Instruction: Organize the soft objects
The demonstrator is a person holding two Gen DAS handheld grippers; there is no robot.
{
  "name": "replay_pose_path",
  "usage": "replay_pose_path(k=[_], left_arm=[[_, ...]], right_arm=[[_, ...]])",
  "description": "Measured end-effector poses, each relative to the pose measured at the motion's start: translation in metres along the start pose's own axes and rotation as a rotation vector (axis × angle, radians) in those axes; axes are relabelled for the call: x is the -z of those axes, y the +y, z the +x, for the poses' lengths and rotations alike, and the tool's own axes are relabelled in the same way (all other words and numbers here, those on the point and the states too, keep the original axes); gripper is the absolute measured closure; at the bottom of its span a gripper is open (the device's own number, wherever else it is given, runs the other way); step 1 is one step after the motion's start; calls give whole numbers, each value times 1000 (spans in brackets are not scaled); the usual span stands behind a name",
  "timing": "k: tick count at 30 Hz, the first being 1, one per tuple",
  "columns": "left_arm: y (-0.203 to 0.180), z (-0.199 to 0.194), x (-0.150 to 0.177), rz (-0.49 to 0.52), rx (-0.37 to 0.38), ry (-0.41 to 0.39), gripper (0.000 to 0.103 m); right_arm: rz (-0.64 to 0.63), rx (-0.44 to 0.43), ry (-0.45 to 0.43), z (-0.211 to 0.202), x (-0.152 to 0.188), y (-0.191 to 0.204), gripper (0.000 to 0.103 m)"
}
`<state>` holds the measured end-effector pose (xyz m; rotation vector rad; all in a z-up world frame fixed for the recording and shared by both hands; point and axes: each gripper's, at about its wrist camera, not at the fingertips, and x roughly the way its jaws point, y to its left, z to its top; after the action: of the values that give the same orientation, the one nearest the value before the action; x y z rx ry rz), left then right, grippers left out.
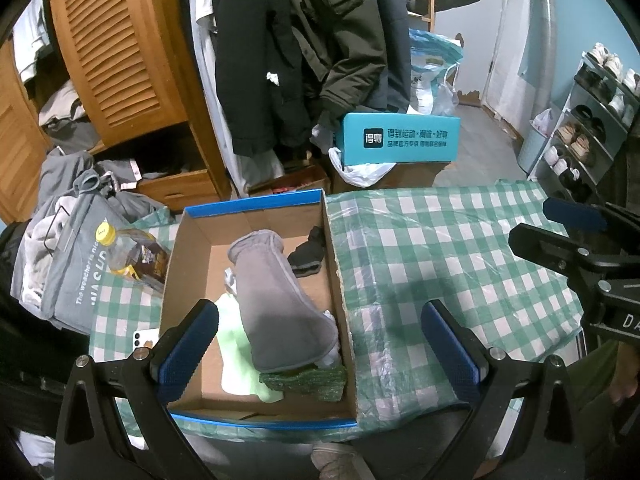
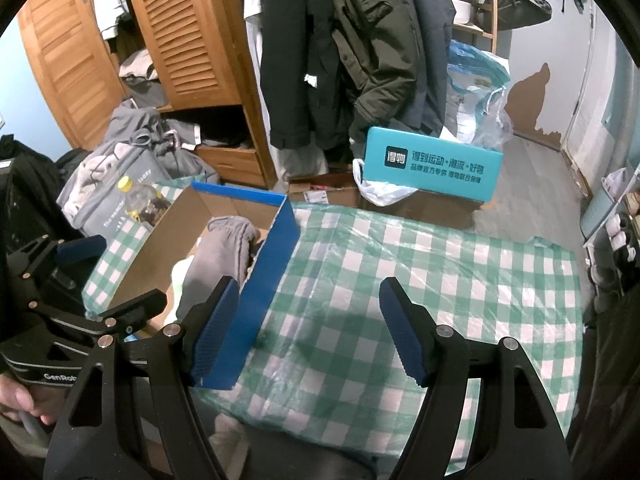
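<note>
One open cardboard box (image 1: pixel 256 360) with blue edges is placed on the left part of the worktop (image 1: pixel 440 264), which is covered with a green and white checked cloth under clear plastic. Four soft things can be counted inside the box: one grey fleece piece (image 1: pixel 276 304), one pale green cloth (image 1: pixel 236 364), one dark green textured piece (image 1: pixel 304 384) and one small black piece (image 1: pixel 306 254), possibly a sock; its exact kind cannot be told from this view. The grey fleece piece is lying with its long axis from the far left part of the box toward the near right corner, and its near end is resting over the dark green piece. The black piece is lying at the far right wall of the box.

The left gripper (image 1: pixel 320 340) is held above the near end of the box, its jaws spread wide and nothing between the pads. The right gripper (image 2: pixel 308 328) is held over the bare cloth just right of the box, also spread and empty.

One bottle (image 1: pixel 132 256) with a yellow cap is seen just left of the box. Behind the worktop, one teal box (image 1: pixel 400 138) carries white Chinese writing, and "GenRob" can be read on the left gripper in the right wrist view.
</note>
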<state>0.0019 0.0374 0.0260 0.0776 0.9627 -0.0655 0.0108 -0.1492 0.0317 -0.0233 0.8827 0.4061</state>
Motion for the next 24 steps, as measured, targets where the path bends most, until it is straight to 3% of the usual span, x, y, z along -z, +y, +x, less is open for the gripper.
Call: replay_pose_path(k=[24], left_arm=[[-3,1,1,10,6,10,1]], right_arm=[[-5,-3,3,0,1,1,31]])
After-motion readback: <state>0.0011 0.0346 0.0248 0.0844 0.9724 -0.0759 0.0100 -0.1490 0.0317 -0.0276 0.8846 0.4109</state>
